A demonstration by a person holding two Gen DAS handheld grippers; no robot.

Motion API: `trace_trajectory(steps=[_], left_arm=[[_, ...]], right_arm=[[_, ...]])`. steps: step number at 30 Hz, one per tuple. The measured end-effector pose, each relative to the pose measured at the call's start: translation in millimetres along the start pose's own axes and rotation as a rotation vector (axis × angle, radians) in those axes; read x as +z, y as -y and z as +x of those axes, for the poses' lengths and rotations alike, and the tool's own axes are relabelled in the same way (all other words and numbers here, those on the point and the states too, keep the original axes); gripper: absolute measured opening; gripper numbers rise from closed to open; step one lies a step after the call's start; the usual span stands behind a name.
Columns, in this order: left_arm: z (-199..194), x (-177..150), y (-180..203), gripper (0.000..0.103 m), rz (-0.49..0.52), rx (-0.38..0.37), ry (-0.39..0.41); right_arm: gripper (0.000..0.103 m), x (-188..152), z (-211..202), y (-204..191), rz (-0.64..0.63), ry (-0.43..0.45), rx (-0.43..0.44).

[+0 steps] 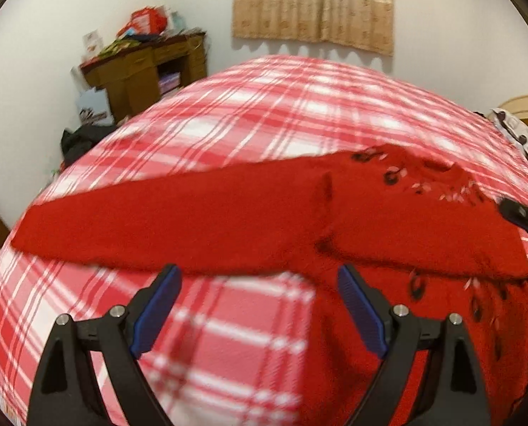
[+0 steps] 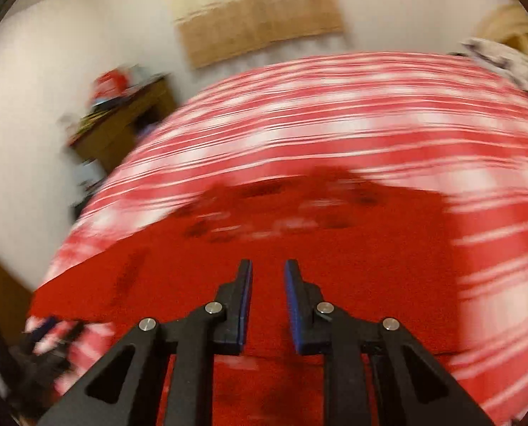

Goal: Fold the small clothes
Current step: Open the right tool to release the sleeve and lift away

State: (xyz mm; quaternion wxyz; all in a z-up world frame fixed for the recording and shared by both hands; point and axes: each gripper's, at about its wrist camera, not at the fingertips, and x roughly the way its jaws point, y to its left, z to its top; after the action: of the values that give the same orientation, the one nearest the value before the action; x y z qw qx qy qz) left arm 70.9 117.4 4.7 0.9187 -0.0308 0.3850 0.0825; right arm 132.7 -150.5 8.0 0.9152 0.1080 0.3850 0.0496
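The left gripper [image 1: 258,277] hangs over the bed [image 1: 264,113] with its jaws spread wide and nothing between them. Just ahead of its fingertips a red sweater [image 1: 200,220] lies flat on the plaid cover — one long sleeve runs out to the left of the tool, and the body, with its dark and pale pattern near the collar, spreads ahead and to the right. The gripper's right-hand finger sits over the sweater's lower body, while its left-hand finger sits over bare plaid. Neither finger clearly touches the cloth.

The right gripper [image 2: 268,266] points down at the same sweater [image 2: 335,284], red cloth filling the space ahead of and below its tips. Its jaws stand close together with a narrow gap between the blue pads [image 2: 246,305] — no fabric is caught in that gap. This view is heavily blurred, so the sweater's edges are hard to trace. From the left tool's side, a black part of the right gripper shows at the far right, at the sweater's edge.

Beyond both tools a wooden desk [image 1: 146,67] stands against the wall, with a curtain [image 1: 313,3] hanging further right.
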Motion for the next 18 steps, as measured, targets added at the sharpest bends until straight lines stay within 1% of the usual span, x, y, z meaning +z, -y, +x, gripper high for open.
trace_trajectory(steps=[2, 4, 6, 9, 10, 11, 14, 16, 18], left_arm=[[4.4, 8.5, 12.8, 0.092, 0.009, -0.018, 0.004], [12.5, 17.5, 27.5, 0.092, 0.014, -0.038, 0.009], [24.6, 24.0, 41.1, 0.092, 0.019, -0.037, 0.008], [46.4, 28.6, 57.3, 0.092, 0.025, -0.009, -0.021], [52.2, 28.3, 60.7, 0.092, 0.027, -0.001, -0.035], [57.1, 27.1, 64.3, 0.092, 0.029, 0.006, -0.048], [72.3, 21.0, 71.2, 0.092, 0.045, 0.041, -0.087], [74.9, 17.1, 71.0, 0.094, 0.037, 0.045, -0.088], [74.1, 17.0, 69.4, 0.098, 0.02, 0.045, -0.093]], right_arm=[[0.019, -0.4, -5.9, 40.5, 0.063, -0.009, -0.061], [0.019, -5.4, -8.3, 62.7, 0.098, -0.019, -0.089], [0.019, -12.0, -4.4, 76.1, 0.114, -0.04, -0.093], [0.019, -24.6, 9.0, 83.8, 0.126, -0.074, -0.107], [0.019, -29.6, 11.2, 86.9, 0.12, -0.071, -0.115], [0.019, -33.5, 12.2, 86.1, 0.097, -0.045, -0.131], [0.019, -38.2, 14.7, 78.5, 0.04, -0.011, -0.174], [0.02, -38.1, 16.0, 75.8, 0.026, -0.01, -0.192], [0.024, -38.9, 15.6, 75.0, 0.017, -0.006, -0.197]])
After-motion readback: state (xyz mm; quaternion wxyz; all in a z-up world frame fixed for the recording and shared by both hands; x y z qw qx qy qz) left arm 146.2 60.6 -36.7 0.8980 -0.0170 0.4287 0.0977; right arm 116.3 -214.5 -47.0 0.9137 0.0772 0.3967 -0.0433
